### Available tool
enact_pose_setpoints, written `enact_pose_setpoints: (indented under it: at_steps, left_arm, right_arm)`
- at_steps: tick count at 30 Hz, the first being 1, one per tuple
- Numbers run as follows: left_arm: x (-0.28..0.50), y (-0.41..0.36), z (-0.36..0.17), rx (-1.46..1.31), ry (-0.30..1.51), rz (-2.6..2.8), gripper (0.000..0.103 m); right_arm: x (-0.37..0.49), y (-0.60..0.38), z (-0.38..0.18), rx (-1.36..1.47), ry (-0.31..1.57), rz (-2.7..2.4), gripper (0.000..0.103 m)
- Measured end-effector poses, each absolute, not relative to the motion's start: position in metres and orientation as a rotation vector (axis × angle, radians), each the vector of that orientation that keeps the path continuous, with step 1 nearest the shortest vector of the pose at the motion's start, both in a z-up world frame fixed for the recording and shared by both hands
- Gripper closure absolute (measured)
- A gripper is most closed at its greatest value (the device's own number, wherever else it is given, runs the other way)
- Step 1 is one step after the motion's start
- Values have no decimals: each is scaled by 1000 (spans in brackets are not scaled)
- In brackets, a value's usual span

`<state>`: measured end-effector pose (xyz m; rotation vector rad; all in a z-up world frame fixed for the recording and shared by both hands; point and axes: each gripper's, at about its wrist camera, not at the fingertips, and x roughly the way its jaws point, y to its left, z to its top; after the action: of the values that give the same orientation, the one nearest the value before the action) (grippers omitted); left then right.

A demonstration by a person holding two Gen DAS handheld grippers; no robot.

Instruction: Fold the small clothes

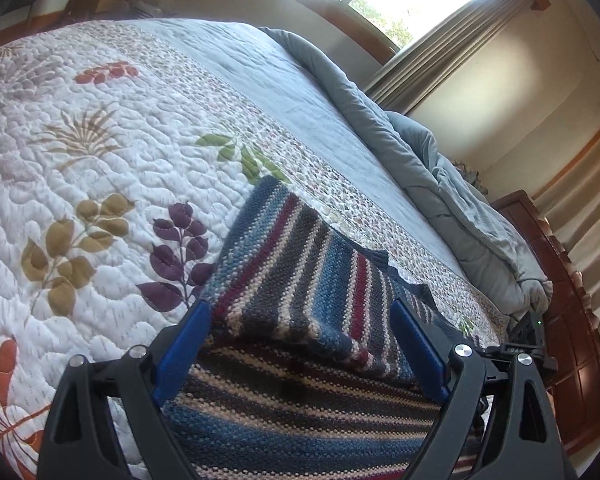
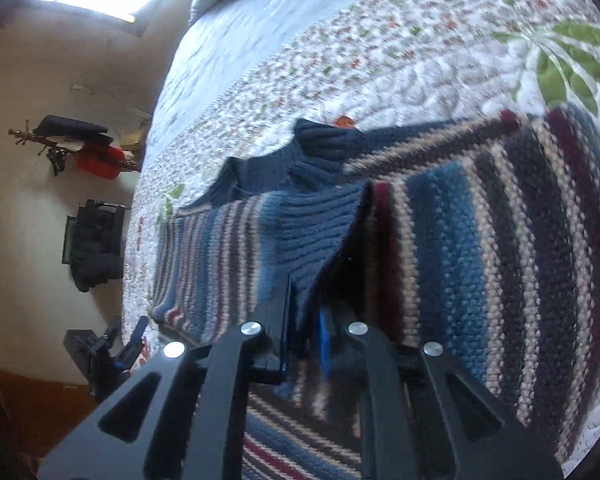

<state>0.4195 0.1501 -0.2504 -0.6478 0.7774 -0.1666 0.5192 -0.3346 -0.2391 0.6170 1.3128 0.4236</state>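
Right, striped knit sweater point(image 1: 300, 248) is lying on the bed's quilt point(image 1: 100, 184), near the edge, partly folded: one panel is already doubled over the layer below.

Left hand-held gripper point(image 1: 300, 332): jaws spread wide, blue fingers point(image 1: 184, 344) either side of the folded edge, nothing pinched. It looks to hover at the knit; contact can't be confirmed.

Right hand-held gripper point(image 2: 304, 320): jaws nearly together with the ribbed blue edge point(image 2: 320, 220) of the sweater between them. Reads as a pinch on that rib, probably a cuff or hem. The frame is blurred, so which one is unclear.

Handling, my read:
- Chunky wool-type knit, soft and floppy, no stiffness. It will sag and drape off any single grip point.
- Moderate weight for a small garment, and it stretches under its own load if lifted by one corner.
- Rough texture, so low slip in the pads, but fingertips could snag loops.
- Quilt point(image 2: 380, 52) is textured too, so expect drag rather than slide. Lift, don't pull.
- Best holds: ribbed cuff/hem bands and the folded edges, where layers are thick. Two-point grip keeps the fold square.

Writing: none readable on the sweater or quilt. No garment label visible. Faint mark on the black gear near the left view's right edge, too small to read.
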Motion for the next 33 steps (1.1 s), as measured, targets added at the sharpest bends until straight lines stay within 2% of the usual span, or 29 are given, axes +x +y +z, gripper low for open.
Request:
enact_pose_setpoints:
  at_steps: [1, 2, 6, 13, 15, 16, 17, 22, 25, 28, 29, 33]
  left_arm:
    - [420, 150, -251, -644, 779, -165, 11]
    - [421, 150, -252, -642, 782, -164, 11]
    - [421, 153, -252, -647, 778, -161, 11]
    - [417, 170, -249, -676, 747, -110, 11]
    - [417, 174, -250, -684, 746, -98, 11]
    - [417, 176, -251, -687, 747, -91, 11]
    - [417, 178, -251, -691, 747, -86, 11]
    - [416, 185, -253, -715, 744, -68, 12]
    - [417, 181, -254, -713, 753, -86, 12]
    - [417, 172, -249, -691, 745, -120, 12]
    - [417, 169, -248, -680, 745, -127, 11]
    - [420, 157, -249, -634, 771, -133, 11]
  right_arm:
    - [520, -337, -241, 621, 1323, 406, 61]
    - [518, -342, -241, 639, 1319, 391, 48]
    - [509, -369, -234, 704, 1250, 329, 43]
    - [515, -343, -247, 661, 1325, 346, 43]
    - [517, -336, -245, 657, 1328, 358, 58]
    - [518, -333, -245, 653, 1330, 359, 77]
    - [517, -333, -245, 656, 1329, 360, 90]
    - [513, -336, -240, 631, 1313, 366, 91]
    - [514, -331, -243, 587, 1326, 371, 84]
    - [514, -330, -248, 580, 1332, 359, 82]
    - [513, -331, -247, 589, 1326, 358, 77]
    - [502, -348, -229, 611, 1235, 321, 76]
